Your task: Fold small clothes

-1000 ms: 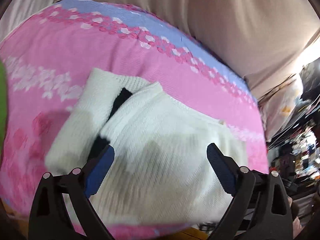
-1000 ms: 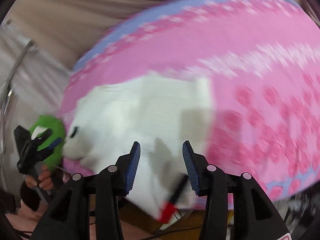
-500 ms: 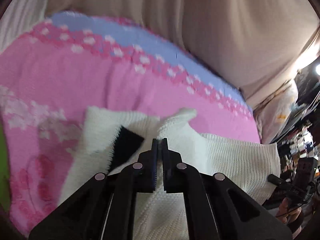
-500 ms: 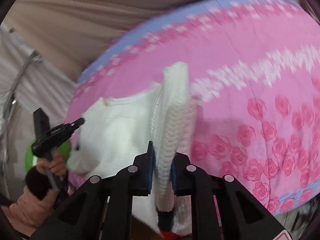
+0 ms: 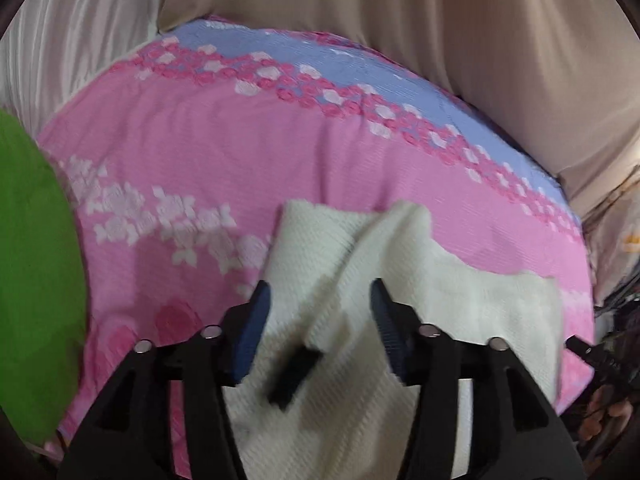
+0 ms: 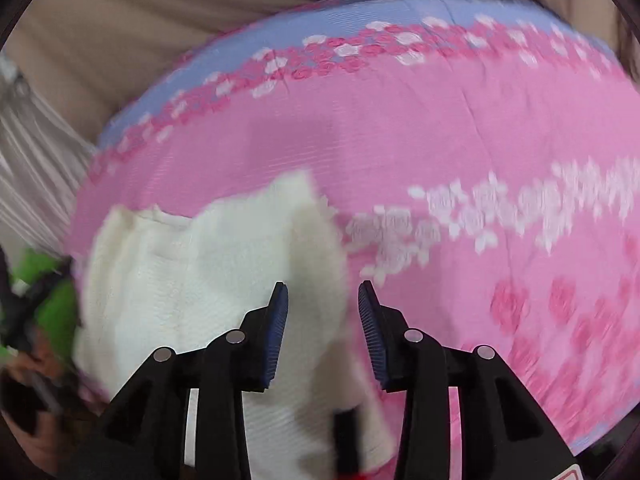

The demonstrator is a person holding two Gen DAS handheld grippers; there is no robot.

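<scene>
A small white knit garment [image 5: 400, 280] lies on the pink flowered bedspread [image 5: 240, 160], with one part folded over and a black patch [image 5: 294, 372] showing. My left gripper [image 5: 318, 316] is open just above the garment's folded part, jaws apart, holding nothing. In the right wrist view the same white garment [image 6: 208, 280] lies at lower left on the bedspread [image 6: 440, 140]. My right gripper [image 6: 322, 328] is open over the garment's right edge, holding nothing. A black and red trim [image 6: 348, 440] shows between its arms.
A green object [image 5: 32, 280] sits at the bed's left edge. Beige curtain fabric [image 5: 400, 20] hangs behind the bed. A blue band with pink flowers [image 5: 320, 60] runs along the bedspread's far edge. The other hand and gripper show at left in the right wrist view [image 6: 28, 340].
Both grippers were shut on the white garment half a second ago. Both have opened and let it go, and the folded part now lies down on the garment.
</scene>
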